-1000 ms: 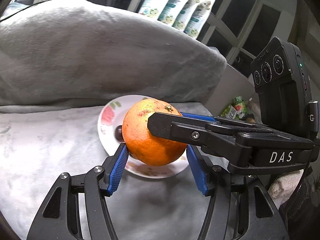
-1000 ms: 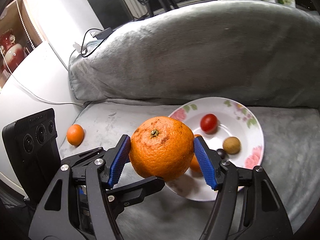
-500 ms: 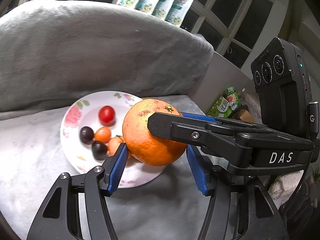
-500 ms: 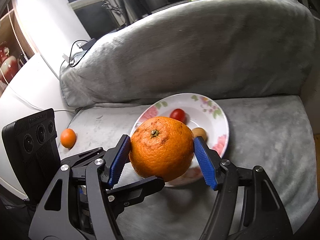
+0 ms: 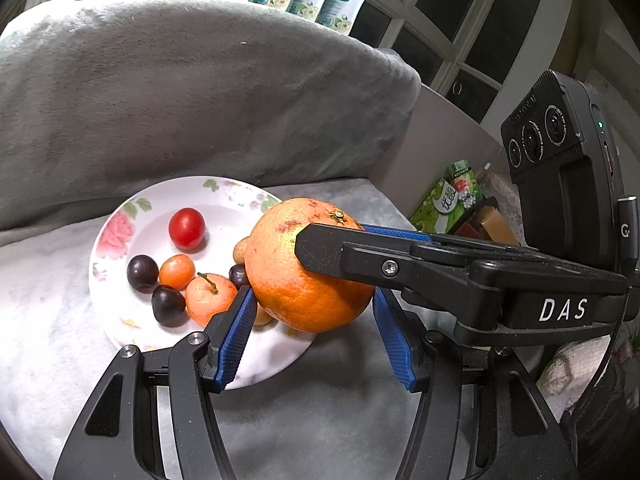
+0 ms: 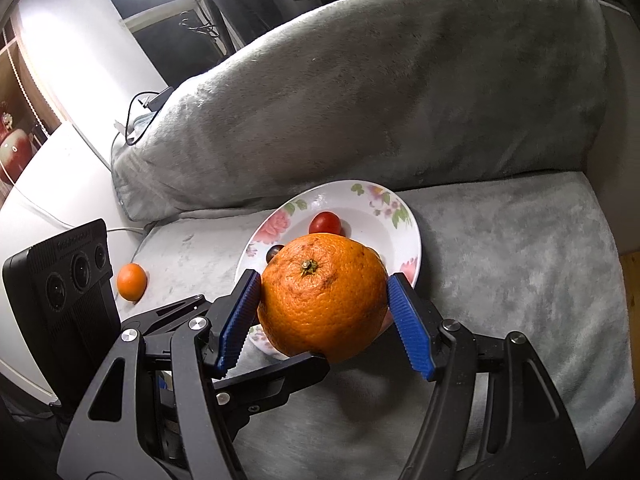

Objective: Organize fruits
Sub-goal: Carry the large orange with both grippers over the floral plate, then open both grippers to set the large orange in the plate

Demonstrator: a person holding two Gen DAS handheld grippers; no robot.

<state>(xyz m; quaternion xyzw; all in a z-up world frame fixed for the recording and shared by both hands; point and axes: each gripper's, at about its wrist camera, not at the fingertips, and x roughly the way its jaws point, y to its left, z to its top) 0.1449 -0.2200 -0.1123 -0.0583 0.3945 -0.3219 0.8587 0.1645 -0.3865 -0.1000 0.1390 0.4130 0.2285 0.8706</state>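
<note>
From the camera on the left claw (image 5: 312, 296), starting at the left side: a white plate (image 5: 120, 240) with pink flowers, flat on the grey blanket (image 5: 200, 100). On the plate, a red tomato (image 5: 186, 228), two dark round fruits (image 5: 142, 273) and two small orange fruits (image 5: 177, 271), all close together. Next, in the middle, the big orange (image 5: 304, 280), up in the air over the plate's right edge and not touching the plate. Squeezed between the blue pads of the left claw, one pad on each side. Also crossed on top by a black finger of the other claw (two claws on one fruit). Far to the right, a green box (image 5: 452, 196) down beside the seat.

From the camera on the right claw (image 6: 324, 284), again left to right: first a little orange (image 6: 132, 281), alone on the blanket and well apart from the plate. Then the plate, partly hidden behind the big orange, with the red tomato peeking out at the back. Then the big orange once more, stem end facing the camera, clamped tight between the blue pads of the right claw. Under it, a black finger of the left claw. Off to the right, only soft grey blanket.
</note>
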